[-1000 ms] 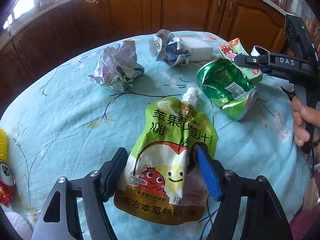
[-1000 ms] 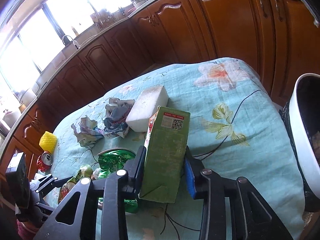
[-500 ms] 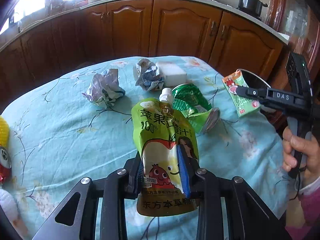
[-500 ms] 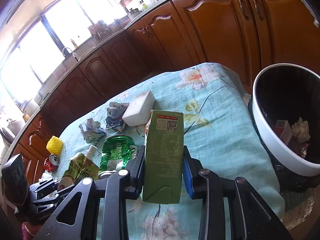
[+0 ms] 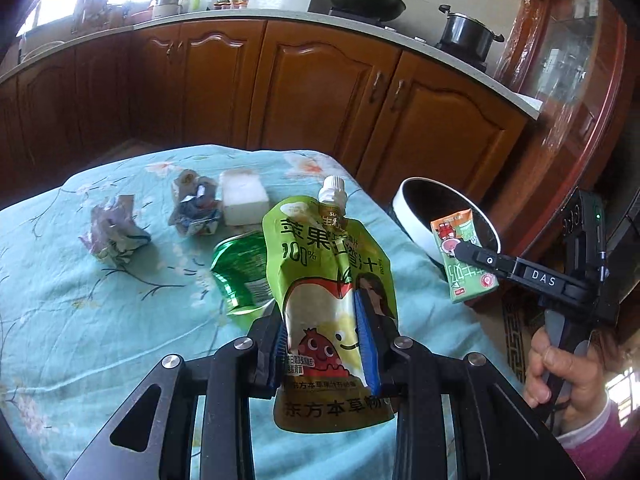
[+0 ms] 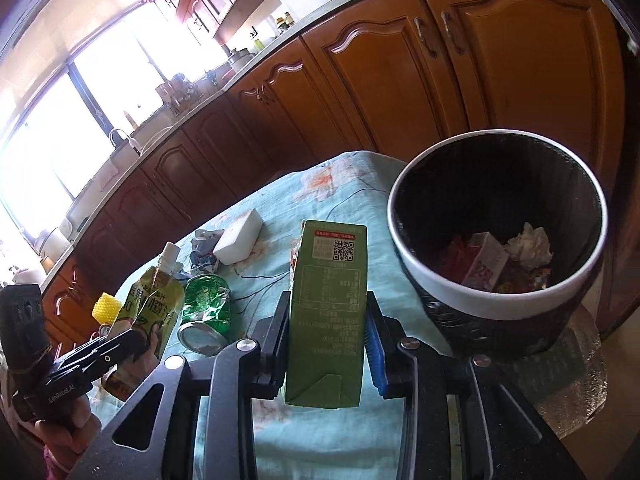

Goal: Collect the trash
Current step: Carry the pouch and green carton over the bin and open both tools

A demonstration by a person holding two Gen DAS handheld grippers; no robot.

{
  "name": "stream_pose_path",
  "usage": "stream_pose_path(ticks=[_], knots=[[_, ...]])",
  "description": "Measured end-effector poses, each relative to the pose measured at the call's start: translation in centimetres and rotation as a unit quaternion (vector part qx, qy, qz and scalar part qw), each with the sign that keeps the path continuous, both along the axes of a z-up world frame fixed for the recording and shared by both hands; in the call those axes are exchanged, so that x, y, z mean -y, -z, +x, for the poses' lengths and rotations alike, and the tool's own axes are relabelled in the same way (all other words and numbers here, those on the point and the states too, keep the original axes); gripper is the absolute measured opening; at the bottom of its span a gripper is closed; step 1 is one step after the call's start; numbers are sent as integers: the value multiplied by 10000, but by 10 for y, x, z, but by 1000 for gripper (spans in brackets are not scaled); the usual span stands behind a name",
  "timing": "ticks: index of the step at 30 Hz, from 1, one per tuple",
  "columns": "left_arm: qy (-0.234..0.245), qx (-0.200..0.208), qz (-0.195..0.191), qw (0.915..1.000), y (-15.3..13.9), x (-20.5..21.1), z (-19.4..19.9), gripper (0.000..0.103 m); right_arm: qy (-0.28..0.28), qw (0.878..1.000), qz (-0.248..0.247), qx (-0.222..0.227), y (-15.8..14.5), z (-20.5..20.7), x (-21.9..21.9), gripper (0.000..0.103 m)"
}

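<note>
My left gripper (image 5: 325,340) is shut on a green juice pouch (image 5: 332,264) with a white cap and holds it upright above the table. My right gripper (image 6: 328,332) is shut on a green drink carton (image 6: 330,300) and holds it up just left of the white-rimmed trash bin (image 6: 424,276). The bin holds several bits of trash. In the left wrist view the carton (image 5: 464,256) hangs in front of the bin (image 5: 404,212). The pouch also shows in the right wrist view (image 6: 154,296).
On the blue flowered tablecloth (image 5: 80,320) lie a crushed green can (image 5: 240,276), two crumpled paper wads (image 5: 114,232) (image 5: 196,208) and a white foam block (image 5: 244,200). A yellow object (image 6: 106,306) sits at the table's far end. Wooden cabinets stand behind.
My left gripper closed on the pouch and lifted it off the table. My right gripper carried the carton toward the bin, which now fills more of its view.
</note>
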State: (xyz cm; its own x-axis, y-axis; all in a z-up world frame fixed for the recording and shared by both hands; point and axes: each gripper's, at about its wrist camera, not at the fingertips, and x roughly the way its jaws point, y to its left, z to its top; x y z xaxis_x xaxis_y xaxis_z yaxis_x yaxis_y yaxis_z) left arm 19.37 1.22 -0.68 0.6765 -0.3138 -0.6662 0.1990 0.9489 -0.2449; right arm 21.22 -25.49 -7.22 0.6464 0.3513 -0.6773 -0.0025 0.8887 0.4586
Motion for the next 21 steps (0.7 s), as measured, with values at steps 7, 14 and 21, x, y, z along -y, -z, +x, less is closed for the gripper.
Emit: stream_pose_path(ticks=[7, 14, 21], knots=[[334, -10, -19, 9994, 6, 42, 28, 29, 358, 9993, -76, 28, -3, -11, 39, 33], [578, -106, 5, 9983, 14, 73, 57, 29, 622, 9980, -103, 37, -3, -17, 65, 33], [741, -147, 52, 9971, 13, 102, 84, 29, 819, 9964, -182, 106, -8, -14, 85, 33]])
